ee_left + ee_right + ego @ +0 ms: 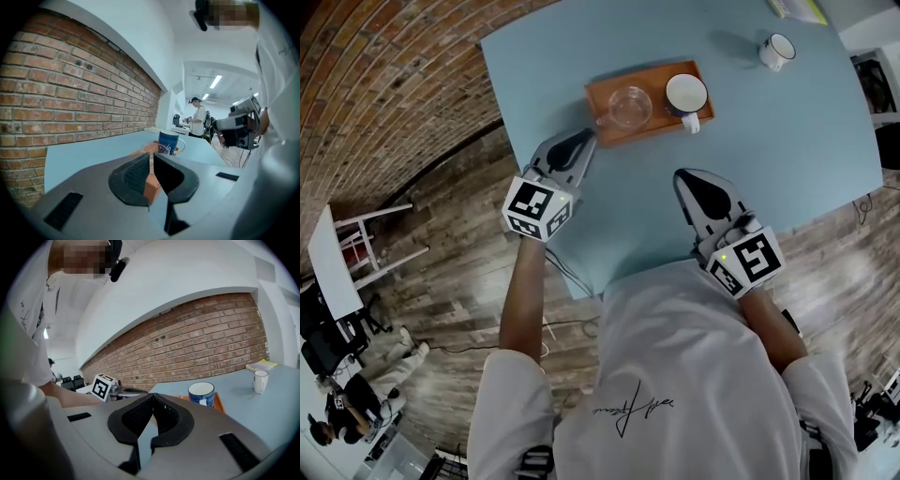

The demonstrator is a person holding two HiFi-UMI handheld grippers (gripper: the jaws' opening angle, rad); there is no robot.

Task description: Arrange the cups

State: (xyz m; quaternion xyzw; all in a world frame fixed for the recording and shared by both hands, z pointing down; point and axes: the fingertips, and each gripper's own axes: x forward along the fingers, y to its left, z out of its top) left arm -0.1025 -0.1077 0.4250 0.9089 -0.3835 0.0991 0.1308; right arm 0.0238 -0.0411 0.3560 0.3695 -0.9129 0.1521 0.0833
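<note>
My left gripper [584, 141] has its jaws together, with the tips at the near left corner of the orange tray [654, 132]. In the left gripper view, orange shows through the slit between the pads, but I cannot tell whether they pinch the rim. My right gripper [684, 176] is also closed, with nothing between its jaws. It hangs over the bare blue table [787, 159], near the tray's right end but apart from it.

On the tray, a clear glass cup [631, 105] stands on the left. Just beside it on the right is a blue mug [686, 96], white inside, with its handle turned toward me. A white mug [777, 52] stands alone on the table at the far right, well apart from the tray.
</note>
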